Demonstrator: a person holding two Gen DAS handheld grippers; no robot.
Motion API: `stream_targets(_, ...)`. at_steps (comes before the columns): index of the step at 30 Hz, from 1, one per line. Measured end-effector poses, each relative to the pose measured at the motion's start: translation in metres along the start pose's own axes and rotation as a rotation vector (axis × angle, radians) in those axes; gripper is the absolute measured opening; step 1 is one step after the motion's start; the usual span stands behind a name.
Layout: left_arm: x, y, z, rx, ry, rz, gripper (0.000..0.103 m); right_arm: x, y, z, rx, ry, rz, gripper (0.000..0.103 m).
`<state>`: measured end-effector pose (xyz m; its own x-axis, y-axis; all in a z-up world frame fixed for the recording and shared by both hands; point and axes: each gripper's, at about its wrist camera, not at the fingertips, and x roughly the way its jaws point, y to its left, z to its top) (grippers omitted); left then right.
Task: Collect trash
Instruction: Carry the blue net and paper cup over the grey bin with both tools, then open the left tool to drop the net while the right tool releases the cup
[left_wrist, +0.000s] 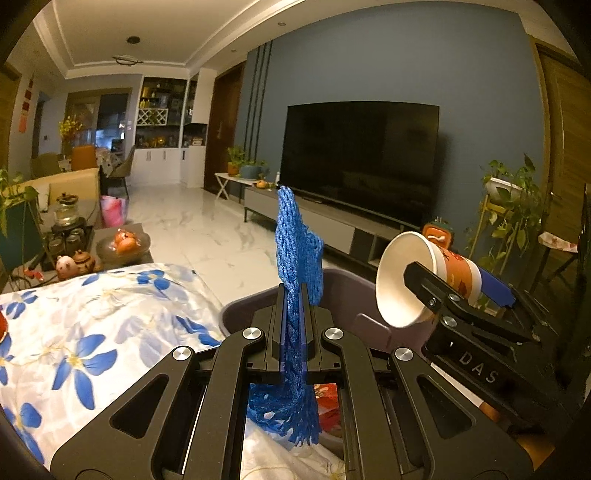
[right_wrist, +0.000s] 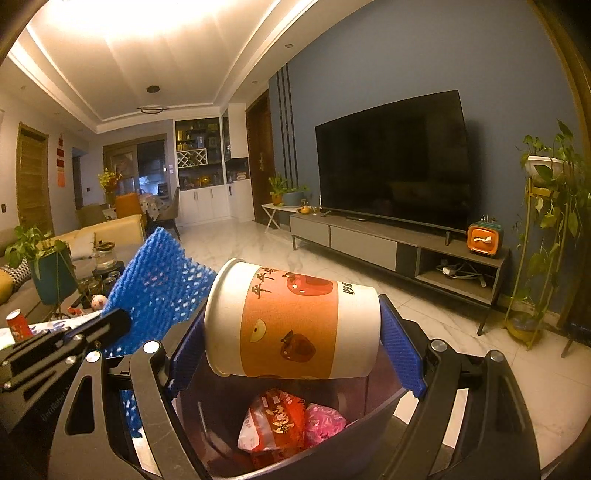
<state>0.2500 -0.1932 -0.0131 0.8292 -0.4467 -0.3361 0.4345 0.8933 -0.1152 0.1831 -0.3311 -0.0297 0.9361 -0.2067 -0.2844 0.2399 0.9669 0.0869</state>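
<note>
While both hang over the dark plastic bin (right_wrist: 373, 402), we see L gripper (left_wrist: 294, 295) clenched on blue foam net (left_wrist: 295, 236), R gripper (right_wrist: 291, 332) grasping sideways paper cup (right_wrist: 291, 321); crinkly wrappers (right_wrist: 273, 421) lie inside.

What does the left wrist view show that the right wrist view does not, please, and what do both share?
Only the left wrist view shows the flowered cloth and the fruit bowl. Only the right wrist view shows the wrappers inside the bin and a red can. Both show the left gripper shut on the blue net, the right gripper holding the paper cup, and the TV.
</note>
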Motion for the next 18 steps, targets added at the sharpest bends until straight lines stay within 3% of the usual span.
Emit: stream_targets(18,0.033,-0.006,-0.008,-0.015,0.032,-0.049,0.005,0.018,-0.001,0.003,0.023,-0.003,-0.001,0.083)
